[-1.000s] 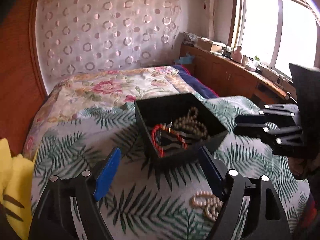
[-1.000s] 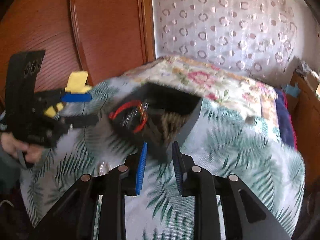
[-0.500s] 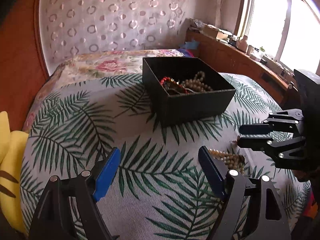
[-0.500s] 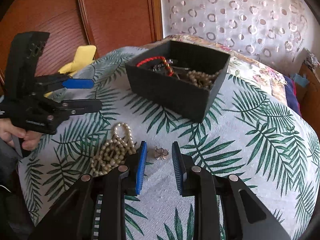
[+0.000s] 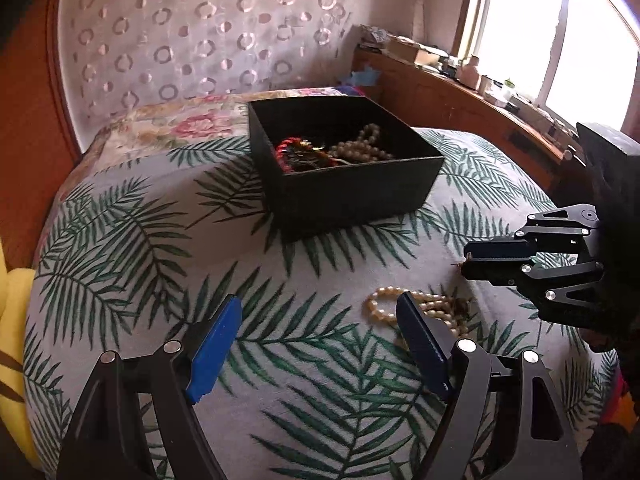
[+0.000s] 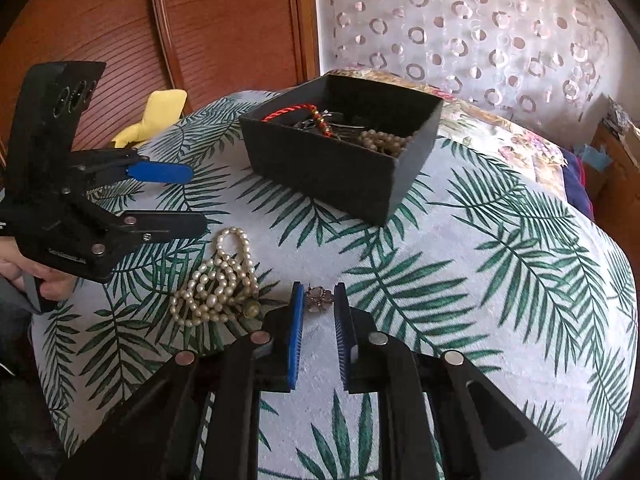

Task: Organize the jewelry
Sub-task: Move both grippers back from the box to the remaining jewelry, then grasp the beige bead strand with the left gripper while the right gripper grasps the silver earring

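Observation:
A black box (image 5: 352, 196) (image 6: 320, 168) stands on the palm-leaf bedspread and holds a red cord bracelet (image 6: 296, 110) and a beige bead strand (image 6: 384, 140). A pearl necklace (image 6: 216, 284) (image 5: 420, 304) lies loose in front of it. A small pink flower brooch (image 6: 319, 299) lies between the tips of my right gripper (image 6: 318, 300), whose jaws are narrowly open around it, apart from it. My left gripper (image 5: 320, 320) is wide open and empty, low over the bedspread just left of the pearls. It also shows in the right wrist view (image 6: 180, 196).
A yellow cloth (image 6: 152, 116) lies at the bed's far left by the wooden headboard (image 6: 200, 32). A floral quilt (image 5: 180, 128) lies behind the box. A wooden sideboard (image 5: 460, 92) with clutter runs under the window at right.
Both grippers have come down and closer to the bedspread. My right gripper has moved forward so its tips now flank the brooch. My left gripper has neared the pearls.

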The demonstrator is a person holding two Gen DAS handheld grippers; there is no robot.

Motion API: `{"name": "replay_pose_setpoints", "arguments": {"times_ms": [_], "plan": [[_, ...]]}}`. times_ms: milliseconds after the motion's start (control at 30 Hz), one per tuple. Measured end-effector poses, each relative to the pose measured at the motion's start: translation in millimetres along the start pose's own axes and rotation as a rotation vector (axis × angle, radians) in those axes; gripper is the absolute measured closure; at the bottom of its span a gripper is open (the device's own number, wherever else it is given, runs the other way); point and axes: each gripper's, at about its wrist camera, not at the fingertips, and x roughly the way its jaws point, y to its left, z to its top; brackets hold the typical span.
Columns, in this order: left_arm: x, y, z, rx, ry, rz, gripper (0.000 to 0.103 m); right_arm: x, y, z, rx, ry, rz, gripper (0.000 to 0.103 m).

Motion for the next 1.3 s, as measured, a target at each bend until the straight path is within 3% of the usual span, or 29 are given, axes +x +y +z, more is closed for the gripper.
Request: {"name": "replay_pose_setpoints", "arguments": {"times_ms": [100, 167, 500, 600, 700, 867, 1067, 1300], "plan": [[5, -7, 3, 0.025, 0.015, -0.013, 0.044, -4, -3, -2, 0.011, -0.008, -0.007, 0.086], [13, -13, 4, 0.058, 0.043, 0.005, 0.06, -5, -4, -4, 0.012, -0.01, -0.009, 0.086], [21, -33, 8, 0.141, 0.061, 0.031, 0.063, -8, -9, -6, 0.028, -0.025, -0.005, 0.086], [21, -37, 7, 0.152, 0.057, 0.02, 0.074, -9, -9, -6, 0.033, -0.029, -0.004, 0.086], [20, -38, 7, 0.157, 0.062, 0.002, 0.097, -10, -10, -6, 0.033, -0.03, -0.004, 0.086], [16, -37, 8, 0.147, 0.059, -0.017, 0.099, -16, -11, -2, 0.034, -0.046, -0.007, 0.086], [-19, -41, 36, 0.113, -0.061, -0.074, 0.1, -39, -7, 22, 0.019, -0.124, -0.009, 0.086], [-86, -57, 99, 0.134, -0.262, -0.093, 0.1, -79, -2, 60, -0.002, -0.256, -0.001, 0.086]]}}
